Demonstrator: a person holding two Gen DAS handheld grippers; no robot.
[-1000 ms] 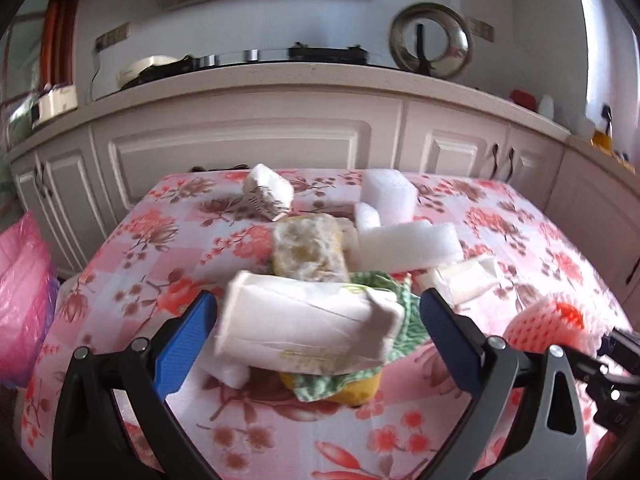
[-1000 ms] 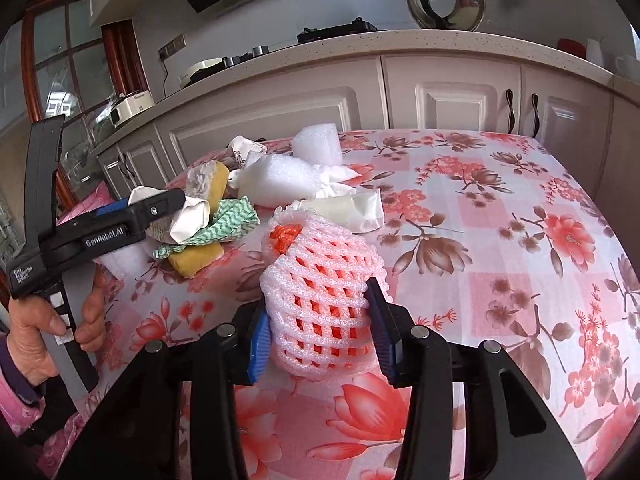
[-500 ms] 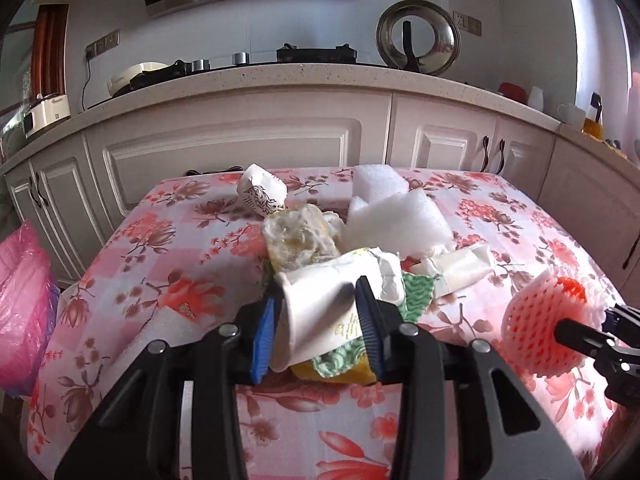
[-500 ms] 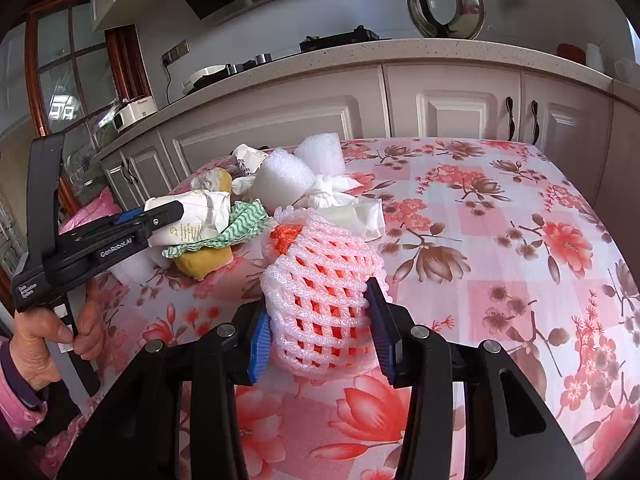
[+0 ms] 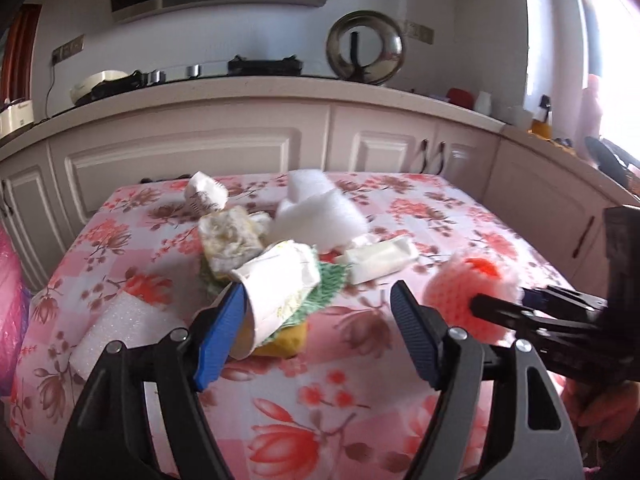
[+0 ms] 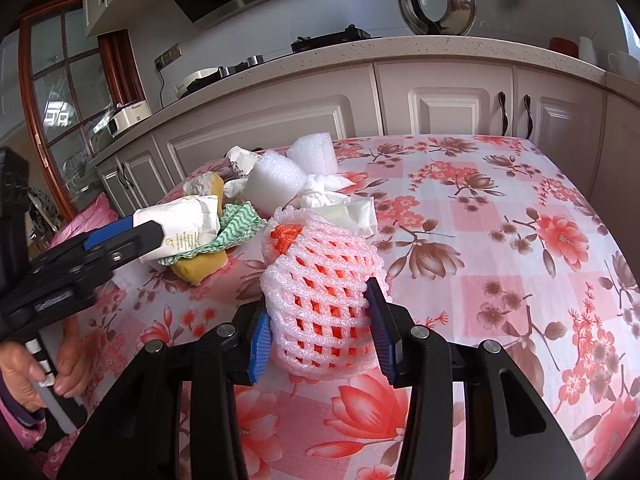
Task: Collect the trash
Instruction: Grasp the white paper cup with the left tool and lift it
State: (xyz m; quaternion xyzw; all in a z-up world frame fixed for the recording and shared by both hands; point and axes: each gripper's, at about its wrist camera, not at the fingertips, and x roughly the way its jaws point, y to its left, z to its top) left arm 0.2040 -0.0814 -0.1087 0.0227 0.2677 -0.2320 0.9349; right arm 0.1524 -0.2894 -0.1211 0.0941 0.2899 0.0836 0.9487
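Observation:
My left gripper hovers low over a heap of trash on the floral table, its jaws opening. A crumpled white paper packet leans against the left pad, while the right pad stands well apart from it. Under the packet lie a green-striped cloth and a yellow sponge. My right gripper is shut on a pink foam net with something orange inside, held just above the cloth. The right wrist view shows the left gripper from the side with the packet lying on it.
White foam chunks, a white wrapper, a crumpled paper cup and a foam block lie around the heap. A pink bag hangs at the left. Cabinets stand behind the table. A hand grips the left handle.
The left jaws closed on the white packet, then spread again, and the gripper shifted sideways. The packet now tilts against the left pad. The right gripper and its foam net stayed put.

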